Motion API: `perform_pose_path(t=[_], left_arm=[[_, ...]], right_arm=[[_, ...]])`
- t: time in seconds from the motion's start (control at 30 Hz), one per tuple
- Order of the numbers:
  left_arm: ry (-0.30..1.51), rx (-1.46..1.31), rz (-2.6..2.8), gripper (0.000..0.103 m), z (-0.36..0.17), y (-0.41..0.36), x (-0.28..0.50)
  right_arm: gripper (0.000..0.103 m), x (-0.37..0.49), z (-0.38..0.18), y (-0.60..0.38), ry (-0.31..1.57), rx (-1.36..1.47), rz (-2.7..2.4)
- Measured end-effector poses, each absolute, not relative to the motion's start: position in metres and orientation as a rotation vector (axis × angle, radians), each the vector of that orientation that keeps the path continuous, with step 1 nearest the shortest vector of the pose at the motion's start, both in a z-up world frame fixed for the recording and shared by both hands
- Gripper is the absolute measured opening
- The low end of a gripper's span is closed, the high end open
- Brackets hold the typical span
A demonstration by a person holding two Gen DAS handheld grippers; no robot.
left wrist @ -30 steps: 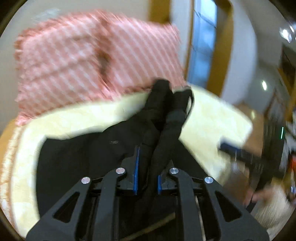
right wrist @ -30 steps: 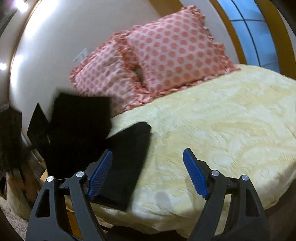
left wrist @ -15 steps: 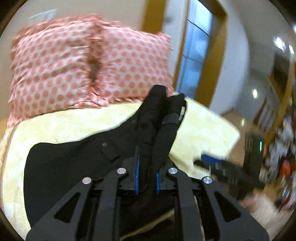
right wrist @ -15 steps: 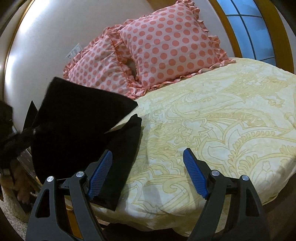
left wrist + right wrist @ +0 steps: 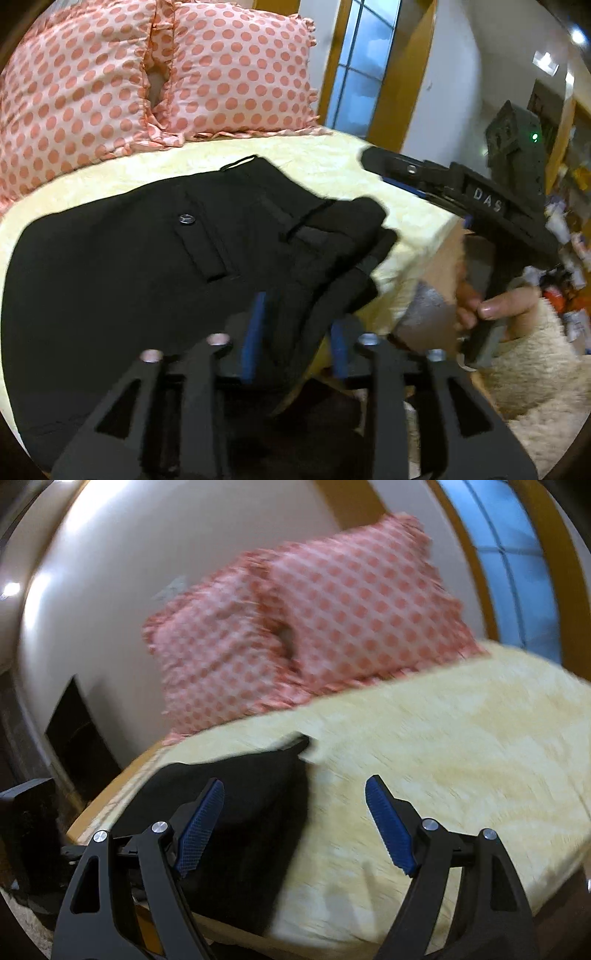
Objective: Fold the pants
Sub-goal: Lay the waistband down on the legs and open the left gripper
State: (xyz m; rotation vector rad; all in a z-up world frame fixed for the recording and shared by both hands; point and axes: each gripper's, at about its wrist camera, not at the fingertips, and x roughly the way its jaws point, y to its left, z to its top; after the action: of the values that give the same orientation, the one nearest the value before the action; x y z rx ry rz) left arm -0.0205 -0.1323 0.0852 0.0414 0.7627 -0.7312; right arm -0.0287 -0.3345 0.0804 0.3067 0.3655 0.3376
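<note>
Your left gripper [image 5: 295, 332] has its blue pads part-spread, a bunched fold of the black pants [image 5: 147, 266] sitting between them. Pants lie on the yellow bedspread [image 5: 325, 158], button pocket up. Two pink polka-dot pillows [image 5: 155, 74] behind. Your right gripper [image 5: 461, 192] hovers off the bed's edge, hand [image 5: 495, 306] on its grip.
</note>
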Motion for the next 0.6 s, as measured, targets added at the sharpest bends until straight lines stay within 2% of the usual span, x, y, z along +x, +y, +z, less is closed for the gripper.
perform_pose_path(t=[0.03, 0.1, 0.13, 0.17, 0.23, 0.37, 0.47, 0.6], left_arm=[[0.761, -0.006, -0.779, 0.043, 0.091, -0.123, -0.02], [0.717, -0.089, -0.836, 0.062, 0.104, -0.103, -0.023], [0.667, -0.127, -0.805, 0.077, 0.112, -0.087, -0.025], [0.628, -0.145, -0.757, 0.082, 0.116, -0.074, -0.025], [0.606, -0.17, -0.632, 0.083, 0.117, -0.051, -0.018], [0.692, -0.185, -0.44, 0.083, 0.096, -0.026, 0.002], [0.786, -0.181, -0.374, 0.083, 0.072, -0.019, 0.01], [0.782, -0.174, -0.403, 0.087, 0.057, -0.016, 0.007]], right_arm=[[0.081, -0.03, 0.084, -0.327, 0.358, 0.294, 0.371], [0.081, -0.03, 0.089, -0.306, 0.363, 0.257, 0.466], [0.081, -0.029, 0.088, -0.298, 0.373, 0.246, 0.501], [0.081, -0.028, 0.087, -0.291, 0.385, 0.238, 0.526], [0.081, -0.023, 0.082, -0.278, 0.42, 0.228, 0.555], [0.081, -0.011, 0.066, -0.263, 0.528, 0.223, 0.563], [0.083, 0.004, 0.041, -0.257, 0.699, 0.184, 0.527], [0.083, 0.002, 0.05, -0.263, 0.702, 0.196, 0.554]])
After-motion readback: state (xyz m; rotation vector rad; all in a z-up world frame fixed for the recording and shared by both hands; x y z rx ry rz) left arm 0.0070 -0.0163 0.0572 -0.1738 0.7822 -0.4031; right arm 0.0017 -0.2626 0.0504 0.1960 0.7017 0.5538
